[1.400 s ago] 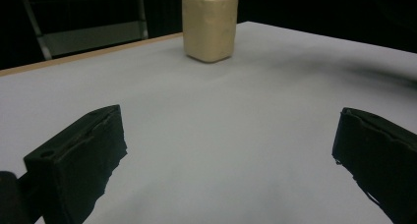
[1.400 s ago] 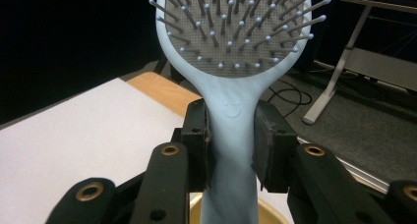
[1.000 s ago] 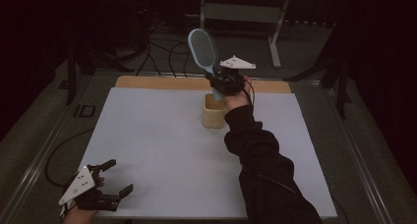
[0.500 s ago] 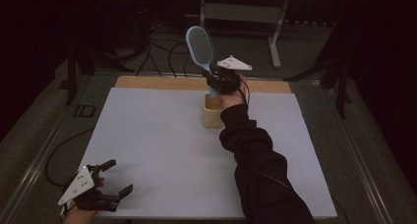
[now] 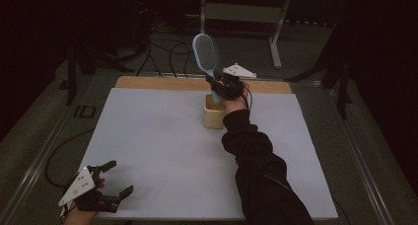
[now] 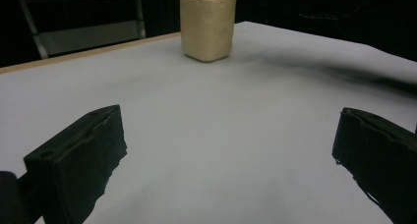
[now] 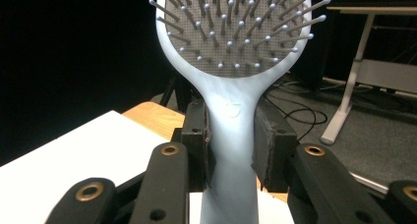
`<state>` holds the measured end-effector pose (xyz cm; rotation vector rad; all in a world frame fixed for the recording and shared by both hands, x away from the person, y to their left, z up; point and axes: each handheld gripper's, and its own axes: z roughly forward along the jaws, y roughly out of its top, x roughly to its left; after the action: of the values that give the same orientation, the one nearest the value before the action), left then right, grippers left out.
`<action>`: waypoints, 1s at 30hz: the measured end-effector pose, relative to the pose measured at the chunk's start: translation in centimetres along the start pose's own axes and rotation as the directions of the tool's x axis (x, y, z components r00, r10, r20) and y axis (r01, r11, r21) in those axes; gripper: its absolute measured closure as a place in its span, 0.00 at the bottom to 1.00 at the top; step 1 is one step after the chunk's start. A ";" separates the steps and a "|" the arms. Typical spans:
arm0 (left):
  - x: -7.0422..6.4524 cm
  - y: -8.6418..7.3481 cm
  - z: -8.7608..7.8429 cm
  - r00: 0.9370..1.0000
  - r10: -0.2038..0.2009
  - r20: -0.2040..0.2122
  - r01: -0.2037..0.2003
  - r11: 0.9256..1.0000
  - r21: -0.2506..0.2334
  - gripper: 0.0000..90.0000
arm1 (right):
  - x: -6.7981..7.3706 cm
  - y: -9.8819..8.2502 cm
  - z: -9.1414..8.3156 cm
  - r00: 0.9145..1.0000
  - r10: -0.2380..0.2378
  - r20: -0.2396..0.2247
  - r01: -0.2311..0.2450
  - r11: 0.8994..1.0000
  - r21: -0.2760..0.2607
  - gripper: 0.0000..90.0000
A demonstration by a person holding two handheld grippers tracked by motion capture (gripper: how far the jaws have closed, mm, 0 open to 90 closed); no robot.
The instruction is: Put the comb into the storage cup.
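Right, we've got the right gripper (image 5: 220,85) clamped on the handle of the blue hairbrush (image 5: 205,52), bristle head up, handle end pointing down at the beige cup (image 5: 214,114); in the right gripper view the pads (image 7: 196,145) pinch the hairbrush neck (image 7: 231,116) from both sides, jaws partly closed round it. Step in hand, we judge: standing the brush in the cup, handle first; from the high view we can't tell whether the tip is inside the rim yet. Next move calls for a straight drop w/ the handle kept upright, then letting go only once it rests on the bottom; a tilt could tip the cup, which looks light. The left gripper (image 5: 106,185) sits idle at the near left corner, jaws wide apart, nothing btwn them. Room: the white table (image 5: 157,151) is bare around the cup; the far wooden edge (image 5: 162,83) lies just behind it, so approach from above, not from behind.
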<state>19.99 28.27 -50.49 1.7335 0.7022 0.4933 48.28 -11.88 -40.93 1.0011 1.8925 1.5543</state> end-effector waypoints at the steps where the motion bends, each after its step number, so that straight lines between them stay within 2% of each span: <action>1: 0.0 0.0 0.0 1.000 0.000 0.000 0.000 1.000 0.000 0.00 | -0.1 -0.2 0.1 1.000 0.003 -0.003 -0.003 1.000 0.003 0.78; 10: 0.0 0.0 0.1 1.000 -0.001 -0.001 0.001 1.000 0.005 0.00 | -0.6 -1.9 0.2 1.000 0.024 -0.015 -0.024 1.000 0.013 0.78; 19: 0.0 -0.1 0.1 1.000 -0.002 0.000 0.002 1.000 0.012 0.00 | -0.8 -3.4 0.0 0.999 0.011 -0.041 -0.010 1.000 0.022 0.78; 27: 0.0 -0.1 0.1 1.000 -0.002 0.001 0.002 1.000 0.013 0.00 | -0.7 -4.5 -0.4 0.998 -0.033 -0.056 0.034 0.999 0.018 0.78; 30: 0.0 -0.1 0.2 1.000 -0.005 0.004 0.005 1.000 0.012 0.00 | -0.7 -5.1 -0.7 0.996 -0.065 -0.056 0.066 0.998 0.023 0.78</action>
<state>20.10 28.16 -50.67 1.7431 0.7080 0.4825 46.98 -13.24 -45.74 0.9059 1.9665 1.5392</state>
